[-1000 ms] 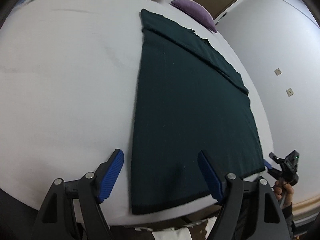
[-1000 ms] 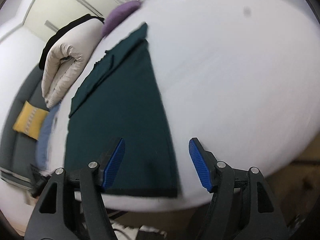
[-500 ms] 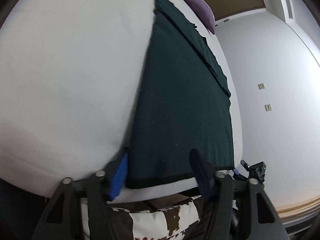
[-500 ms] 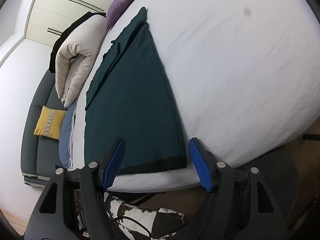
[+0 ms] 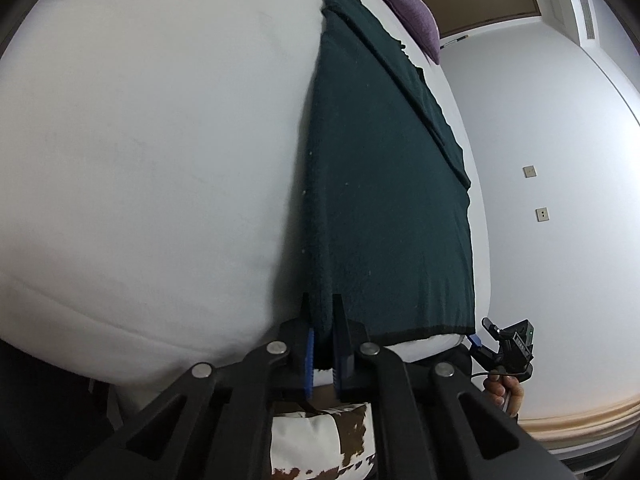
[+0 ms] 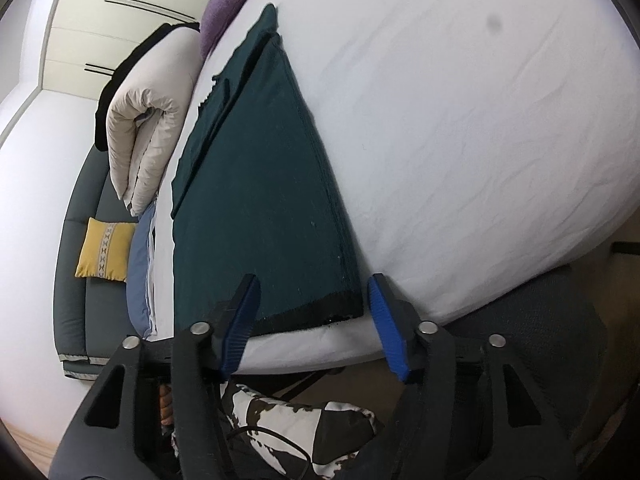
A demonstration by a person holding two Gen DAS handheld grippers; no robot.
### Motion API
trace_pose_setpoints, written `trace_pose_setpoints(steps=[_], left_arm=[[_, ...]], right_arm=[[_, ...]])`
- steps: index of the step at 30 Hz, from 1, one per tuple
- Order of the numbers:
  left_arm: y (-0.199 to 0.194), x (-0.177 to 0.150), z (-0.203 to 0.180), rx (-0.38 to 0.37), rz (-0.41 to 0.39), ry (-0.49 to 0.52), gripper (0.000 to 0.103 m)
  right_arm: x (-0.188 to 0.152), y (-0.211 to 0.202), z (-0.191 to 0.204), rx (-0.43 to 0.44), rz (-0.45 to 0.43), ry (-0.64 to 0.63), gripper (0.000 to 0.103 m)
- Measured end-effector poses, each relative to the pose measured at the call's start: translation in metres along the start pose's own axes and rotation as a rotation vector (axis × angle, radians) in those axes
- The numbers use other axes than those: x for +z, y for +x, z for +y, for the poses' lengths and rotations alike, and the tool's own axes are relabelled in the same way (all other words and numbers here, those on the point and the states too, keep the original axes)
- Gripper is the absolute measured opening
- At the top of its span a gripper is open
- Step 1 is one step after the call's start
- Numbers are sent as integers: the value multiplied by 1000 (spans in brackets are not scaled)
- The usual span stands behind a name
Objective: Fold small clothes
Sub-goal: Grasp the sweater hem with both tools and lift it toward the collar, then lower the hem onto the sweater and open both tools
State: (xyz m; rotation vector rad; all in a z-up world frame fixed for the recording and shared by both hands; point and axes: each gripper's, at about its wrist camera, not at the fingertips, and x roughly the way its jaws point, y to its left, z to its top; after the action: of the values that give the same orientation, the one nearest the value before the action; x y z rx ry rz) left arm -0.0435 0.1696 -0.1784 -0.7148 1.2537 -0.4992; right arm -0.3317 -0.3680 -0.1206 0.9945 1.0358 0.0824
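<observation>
A dark green garment (image 5: pixel 380 200) lies flat on the white bed (image 5: pixel 140 160), its black-edged hem at the near edge of the mattress. My left gripper (image 5: pixel 321 300) is shut on the hem's near left corner, and the cloth bunches up between the blue pads. In the right wrist view the same garment (image 6: pixel 260 200) runs away from me. My right gripper (image 6: pixel 314 280) straddles its near right corner. Its jaws are closing with the hem between them, and the pads stand clear of the cloth on both sides.
A purple pillow (image 6: pixel 228 16) and a rolled beige duvet (image 6: pixel 148 128) lie at the far end of the bed. A grey sofa with a yellow cushion (image 6: pixel 105 250) stands to the left. A brown-and-white patterned cloth (image 5: pixel 320 440) sits below the bed edge.
My left gripper came down to the hem and shut on the garment's left corner. My right gripper's jaws narrowed around the right corner.
</observation>
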Motion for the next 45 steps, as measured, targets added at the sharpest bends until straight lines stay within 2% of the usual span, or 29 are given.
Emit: trace_pose_setpoints(steps=[2,3,4,5,6,7,10,17,23,27,36,45], left_arm=[[-1,-1,-1,2,-6,0,7],[-1,-1,-1,4,-10,3,7],[-2,-1,-2,6,-13,8,7],[-5,-3,-2,8,-17,13,7],[-9,-4,-3,9,-23,20,7],[-12,-5,-4,3,-31,21,7],[-24,-5,-6,-38,-58,10,6],[-63,12,-28,-181,-177,-26,6],[-80,48,-52,-308,-273,-67,6],[-80,83,-66,-342,-310,-76,6],[-56,175,-77,-328,-366,-126,6],[-9,271,-84,-246,-383,-122,6]], right_arm=[[0,3,2,3,4,4,45],[0,3,2,2,4,4,35],[0,4,2,-1,4,5,30],[0,4,2,-5,1,2,29],[-1,5,3,-16,-1,-9,15],[-1,5,4,-24,1,-17,6],[-3,2,11,-19,-13,-46,6],[14,-19,50,105,-83,-90,6],[57,-25,100,183,-145,-136,6],[96,-22,131,193,-194,-163,6],[204,12,180,185,-290,-158,6],[312,87,207,83,-336,-143,6]])
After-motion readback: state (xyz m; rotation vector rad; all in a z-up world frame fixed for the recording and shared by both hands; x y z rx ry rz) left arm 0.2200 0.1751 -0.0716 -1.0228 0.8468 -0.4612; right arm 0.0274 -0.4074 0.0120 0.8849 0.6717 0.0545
